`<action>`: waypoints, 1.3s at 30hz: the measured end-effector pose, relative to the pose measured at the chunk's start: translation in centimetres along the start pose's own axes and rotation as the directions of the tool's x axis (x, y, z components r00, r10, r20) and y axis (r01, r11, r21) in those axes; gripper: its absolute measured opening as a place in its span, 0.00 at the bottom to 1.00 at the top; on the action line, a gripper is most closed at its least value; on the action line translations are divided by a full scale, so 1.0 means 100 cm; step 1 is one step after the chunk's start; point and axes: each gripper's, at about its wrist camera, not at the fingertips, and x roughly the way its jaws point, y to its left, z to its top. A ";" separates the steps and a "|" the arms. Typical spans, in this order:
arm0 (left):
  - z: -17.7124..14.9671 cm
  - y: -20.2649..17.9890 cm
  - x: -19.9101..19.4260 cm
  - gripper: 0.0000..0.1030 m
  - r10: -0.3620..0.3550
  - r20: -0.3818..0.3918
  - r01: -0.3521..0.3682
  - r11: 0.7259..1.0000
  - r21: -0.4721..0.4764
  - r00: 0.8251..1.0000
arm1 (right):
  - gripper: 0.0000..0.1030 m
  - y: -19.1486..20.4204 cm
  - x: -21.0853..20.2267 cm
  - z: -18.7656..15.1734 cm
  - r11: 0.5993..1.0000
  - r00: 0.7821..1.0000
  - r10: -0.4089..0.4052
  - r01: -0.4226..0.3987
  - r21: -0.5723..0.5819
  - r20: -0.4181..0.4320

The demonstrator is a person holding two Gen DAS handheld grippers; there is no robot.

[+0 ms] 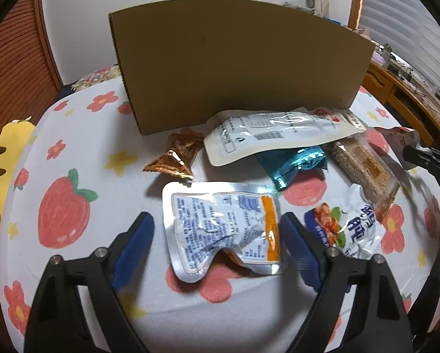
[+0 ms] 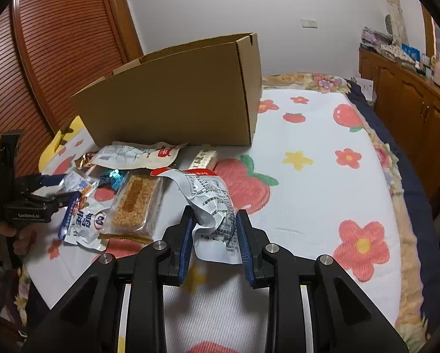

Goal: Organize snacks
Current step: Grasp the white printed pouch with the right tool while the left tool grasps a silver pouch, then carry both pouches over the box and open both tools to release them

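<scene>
Before the cardboard box (image 2: 172,94), right claw (image 2: 213,222) clamped on silver packet (image 2: 212,206); left claw (image 1: 217,229) agape around orange-edged pouch (image 1: 222,229).

I see the snack packets (image 1: 224,229) strewn on the bed (image 2: 323,182) just before the box (image 1: 237,58), one packet (image 2: 212,206) between my right gripper's (image 2: 212,241) fingers.

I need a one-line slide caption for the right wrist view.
Right gripper holds a silver snack pouch near the cardboard box.
</scene>
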 end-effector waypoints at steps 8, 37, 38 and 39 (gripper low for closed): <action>-0.005 0.001 -0.008 0.55 -0.023 0.033 0.023 1.000 -0.009 0.999 | 0.26 -0.003 0.000 0.000 1.000 1.000 0.007 -0.007 0.010 0.002; -0.008 -0.020 -0.075 0.05 -0.131 0.214 0.131 0.991 0.016 0.968 | 0.26 -0.002 0.000 0.000 1.000 1.000 -0.005 0.005 0.004 0.001; -0.008 -0.020 -0.077 0.05 -0.131 0.217 0.130 0.991 0.018 0.967 | 0.26 -0.001 -0.001 0.000 1.000 1.000 -0.006 0.006 0.003 0.005; -0.008 -0.021 -0.080 0.05 -0.126 0.226 0.125 0.992 0.021 0.966 | 0.25 -0.001 -0.001 0.000 1.000 1.000 -0.007 0.007 0.002 0.007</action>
